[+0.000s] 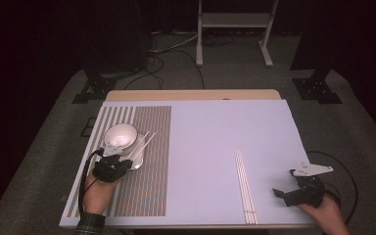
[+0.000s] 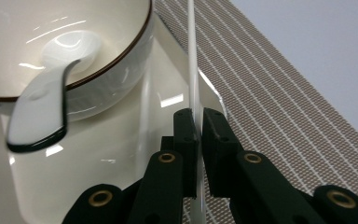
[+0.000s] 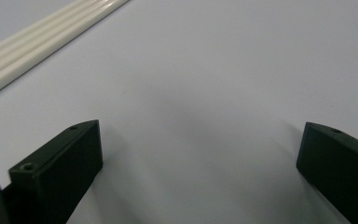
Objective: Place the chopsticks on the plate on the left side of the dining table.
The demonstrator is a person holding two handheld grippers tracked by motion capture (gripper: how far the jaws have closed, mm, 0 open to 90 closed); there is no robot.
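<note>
From above, the left tool works at a white porcelain bowl on a woven striped placemat at the surface's left. The left gripper view shows its jaws pinching a thin white chopstick above a cream square plate. In the right gripper view, the right tool is spread wide over bare surface.

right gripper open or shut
Open. In the right gripper view the right gripper shows its two black jaws far apart with bare table between them, nothing held.

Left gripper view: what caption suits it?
Left gripper pinches a white chopstick beside a bowl.
</note>
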